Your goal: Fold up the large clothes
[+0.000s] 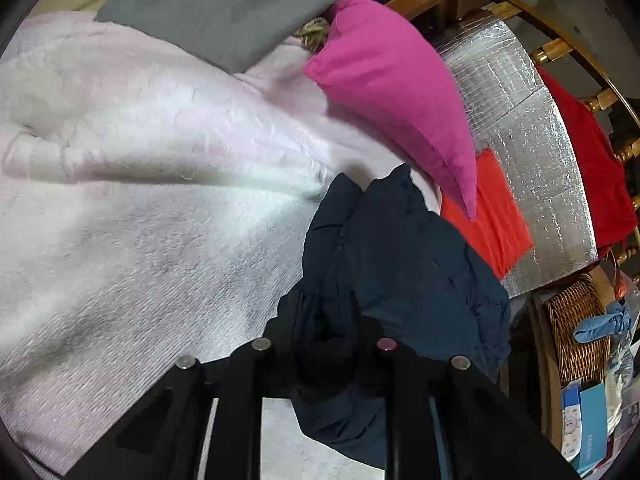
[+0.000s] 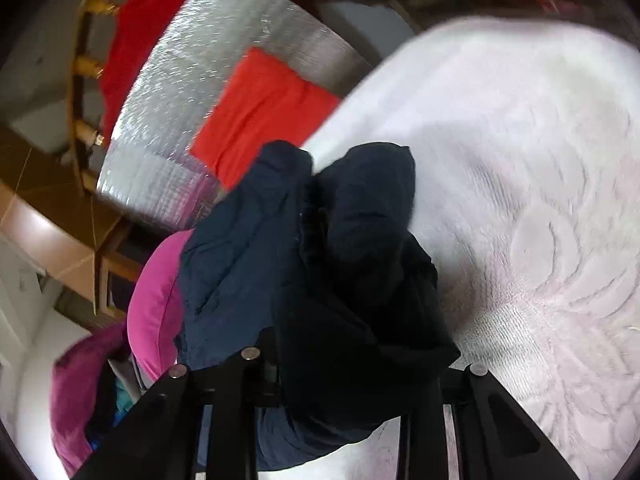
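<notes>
A dark navy garment [image 1: 400, 260] lies bunched on a pale pink, fluffy blanket [image 1: 140, 200]. In the left wrist view my left gripper [image 1: 324, 332] is shut on a fold at its near edge, with cloth squeezed between the black fingers. In the right wrist view the same navy garment [image 2: 248, 248] rises in a crumpled heap over the blanket [image 2: 520, 160]. My right gripper [image 2: 344, 352] is shut on a thick wad of it. The cloth drapes over the right finger and hides its tip.
A magenta pillow [image 1: 392, 92] lies beside the garment. An orange-red folded cloth [image 1: 492, 220] rests on a silver foil mat [image 1: 532, 140]. A grey garment [image 1: 224, 12] lies at the far end. A red garment [image 1: 592, 168] hangs on a wooden rail [image 1: 560, 48] above a wicker basket [image 1: 576, 328].
</notes>
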`<act>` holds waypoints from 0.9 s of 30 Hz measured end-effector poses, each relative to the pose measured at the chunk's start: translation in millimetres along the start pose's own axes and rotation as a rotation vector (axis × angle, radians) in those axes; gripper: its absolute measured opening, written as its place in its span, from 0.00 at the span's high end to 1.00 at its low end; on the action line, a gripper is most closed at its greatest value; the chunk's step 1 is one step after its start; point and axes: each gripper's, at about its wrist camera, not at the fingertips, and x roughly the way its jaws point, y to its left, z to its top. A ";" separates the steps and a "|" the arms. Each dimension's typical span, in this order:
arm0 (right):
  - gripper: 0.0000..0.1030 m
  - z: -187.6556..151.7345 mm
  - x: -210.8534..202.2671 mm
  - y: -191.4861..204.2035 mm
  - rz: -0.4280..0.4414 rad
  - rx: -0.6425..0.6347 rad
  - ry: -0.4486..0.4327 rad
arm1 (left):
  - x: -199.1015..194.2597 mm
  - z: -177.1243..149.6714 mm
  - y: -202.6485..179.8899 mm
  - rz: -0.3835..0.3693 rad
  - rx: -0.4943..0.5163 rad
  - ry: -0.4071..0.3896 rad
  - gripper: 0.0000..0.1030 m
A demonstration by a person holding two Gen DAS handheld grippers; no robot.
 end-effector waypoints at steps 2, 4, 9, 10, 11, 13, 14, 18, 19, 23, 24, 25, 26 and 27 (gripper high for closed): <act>0.71 -1.9 -9.4 3.6 0.013 0.003 0.002 | -10.1 -0.7 0.4 -0.004 -0.017 0.001 0.84; 0.71 -4.7 -20.2 5.7 0.012 0.004 0.011 | -21.6 -2.1 0.2 -0.010 -0.024 0.005 0.84; 0.71 -17.4 -53.4 -6.5 0.014 0.052 0.063 | -58.4 -13.9 0.1 -0.008 0.018 0.027 0.84; 0.71 -20.4 -60.2 -10.2 0.013 0.065 0.072 | -63.3 -17.6 0.9 -0.002 0.026 0.034 0.84; 0.71 -23.3 -66.8 -13.2 0.010 0.072 0.077 | -70.2 -22.4 2.9 0.006 0.038 0.045 0.84; 0.71 -29.6 -80.9 -17.9 0.005 0.065 0.077 | -81.7 -32.2 7.2 0.024 0.061 0.065 0.84; 0.71 -33.1 -88.5 -19.8 0.005 0.060 0.075 | -88.4 -38.1 9.8 0.036 0.078 0.073 0.84; 0.70 -51.3 -109.1 -33.6 -0.024 0.058 0.104 | -97.6 -56.2 16.3 0.111 0.168 0.112 0.82; 0.66 -56.1 -109.8 -39.6 -0.043 0.063 0.134 | -95.7 -59.3 19.4 0.136 0.186 0.129 0.77; 0.52 -63.2 -117.6 -63.9 -0.059 0.153 0.210 | -100.2 -59.5 38.6 0.167 0.125 0.177 0.63; 0.52 -63.2 -125.1 -67.6 -0.056 0.160 0.209 | -106.9 -56.3 39.4 0.163 0.117 0.167 0.63; 0.51 -62.7 -136.5 -69.9 -0.050 0.160 0.204 | -113.5 -53.9 39.1 0.169 0.123 0.147 0.63; 0.51 -63.1 -144.7 -71.1 -0.047 0.156 0.202 | -124.3 -51.4 36.8 0.188 0.140 0.099 0.63; 0.51 -63.0 -153.6 -69.8 -0.051 0.148 0.191 | -134.2 -50.0 33.5 0.208 0.159 0.046 0.63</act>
